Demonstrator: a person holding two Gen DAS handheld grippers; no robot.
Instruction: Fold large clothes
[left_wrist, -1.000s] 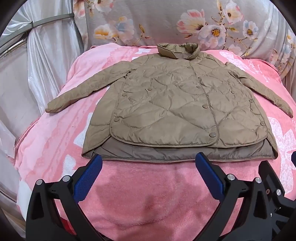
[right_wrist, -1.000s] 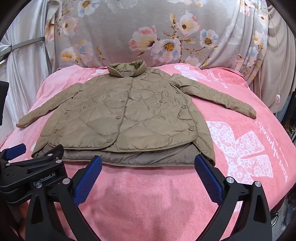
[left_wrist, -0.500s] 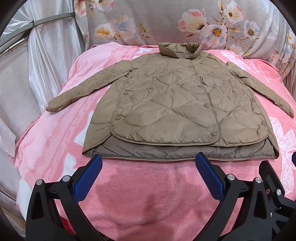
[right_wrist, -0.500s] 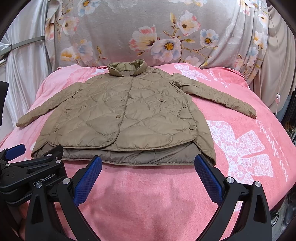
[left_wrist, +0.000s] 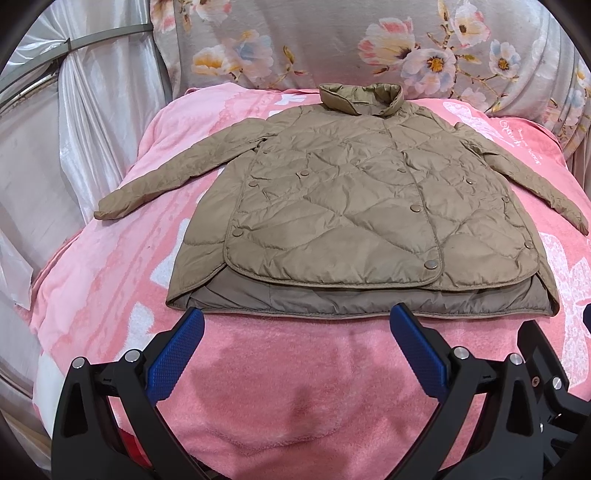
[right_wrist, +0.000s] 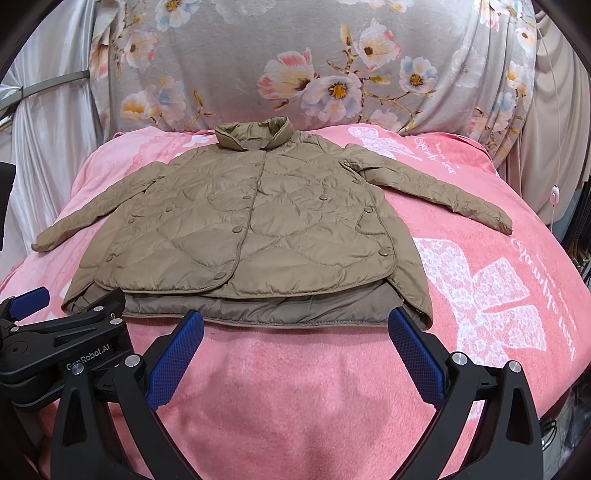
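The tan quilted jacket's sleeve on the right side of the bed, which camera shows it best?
The right wrist view: the right-side sleeve of the tan quilted jacket lies whole, shoulder to cuff, well inside the frame. The left wrist view squeezes that sleeve against its distorted right edge, though the cuff shows.

Tan-brown quilted jacket, diamond stitch pattern, matching tan snap buttons, darker grey-brown lining showing at hem. Pink fuzzy blanket with white bow print and white script lettering. Grey backdrop cloth with pink, white, blue flowers, yellow centres. Silvery white satin curtain on left. Left gripper and right gripper: black frames, blue textured pads, silver screws. White "GenRobot.AI" lettering on black.
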